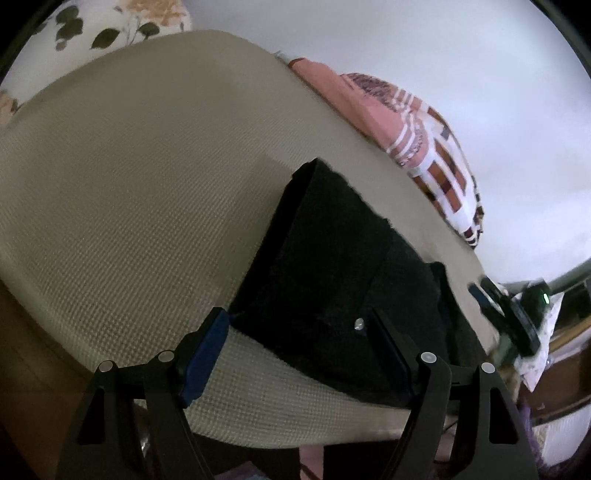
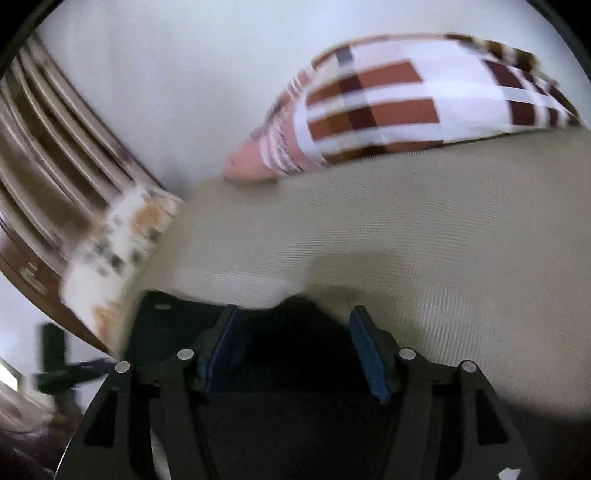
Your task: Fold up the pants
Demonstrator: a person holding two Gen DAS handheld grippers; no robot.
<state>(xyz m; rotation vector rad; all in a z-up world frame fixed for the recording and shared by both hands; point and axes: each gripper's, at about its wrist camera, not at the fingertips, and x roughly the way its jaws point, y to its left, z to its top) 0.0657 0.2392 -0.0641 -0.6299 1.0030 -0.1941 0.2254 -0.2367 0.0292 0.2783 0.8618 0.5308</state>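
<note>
Dark black pants (image 1: 332, 258) lie folded on a beige textured bed cover (image 1: 129, 184), reaching from the middle to the near right edge. My left gripper (image 1: 295, 339) is open, its jaws wide apart over the near edge of the pants, and holds nothing. The right gripper shows in the left wrist view at the far right (image 1: 506, 314), beside the pants. In the right wrist view my right gripper (image 2: 295, 347) is open with dark pants cloth (image 2: 295, 332) lying between and under its blue pads (image 2: 369, 354). The view is blurred.
A plaid and pink blanket or pillow pile (image 1: 424, 140) lies along the bed's far edge by a white wall; it also shows in the right wrist view (image 2: 388, 107). A floral pillow (image 1: 110, 26) is at the far left. A wooden headboard (image 2: 55, 166) stands at the left.
</note>
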